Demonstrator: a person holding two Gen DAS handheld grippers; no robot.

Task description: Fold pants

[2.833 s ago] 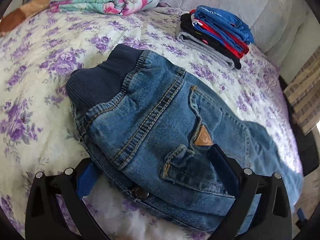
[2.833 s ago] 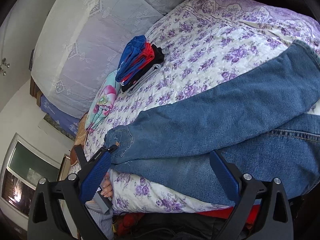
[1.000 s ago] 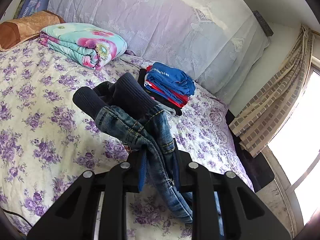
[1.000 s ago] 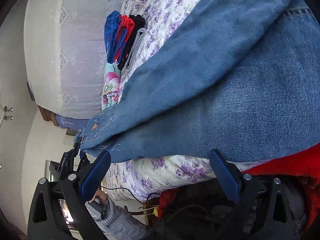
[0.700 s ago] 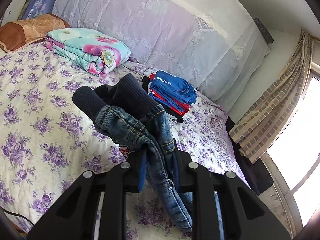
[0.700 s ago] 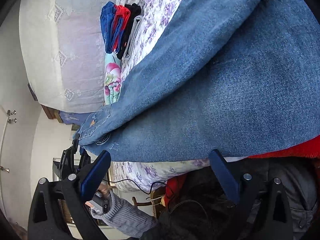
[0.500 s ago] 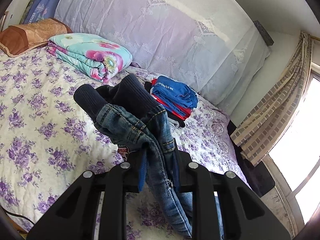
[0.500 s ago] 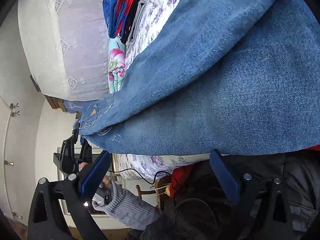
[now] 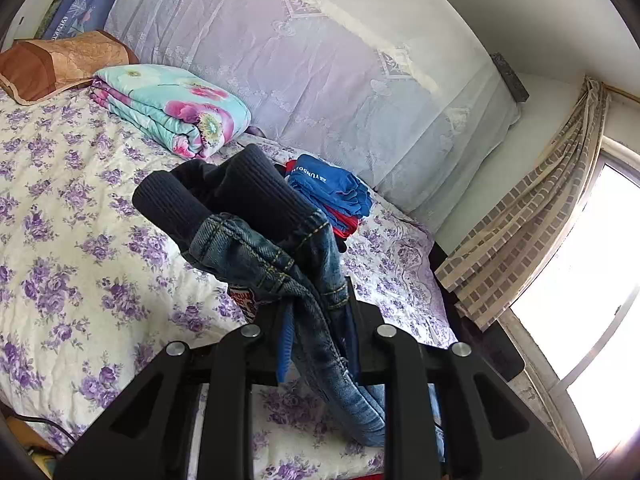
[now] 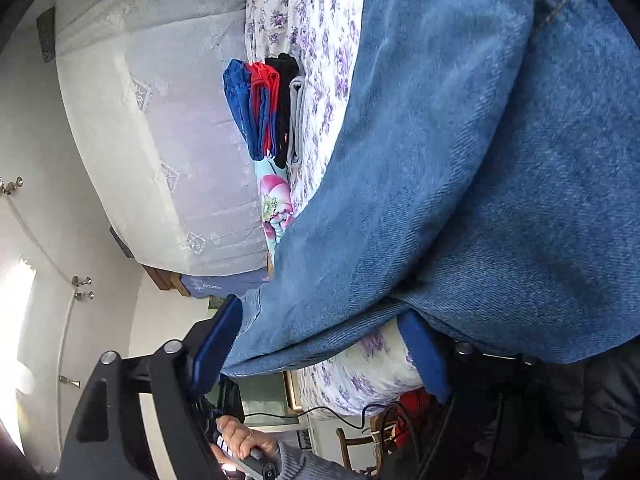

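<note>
The pants are blue jeans (image 9: pixel 264 248) with a dark ribbed waistband (image 9: pixel 224 196). My left gripper (image 9: pixel 316 320) is shut on the waist end and holds it lifted above the bed, with denim hanging down between the fingers. In the right wrist view the jeans legs (image 10: pixel 460 168) fill most of the frame, lying across the bed. My right gripper (image 10: pixel 324 344) is open, its blue pads (image 10: pixel 218 344) on either side of the denim edge, which lies between them.
The bed has a purple floral sheet (image 9: pixel 80 240). A folded floral blanket (image 9: pixel 172 108) and a brown pillow (image 9: pixel 60 60) lie at the back. A stack of folded clothes (image 9: pixel 332 200) sits behind the jeans. Curtain and window (image 9: pixel 560 280) are at right.
My left gripper closed on the jeans waist and lifted it off the bed. My right gripper rolled sideways and moved in until the leg edge sits between its open fingers.
</note>
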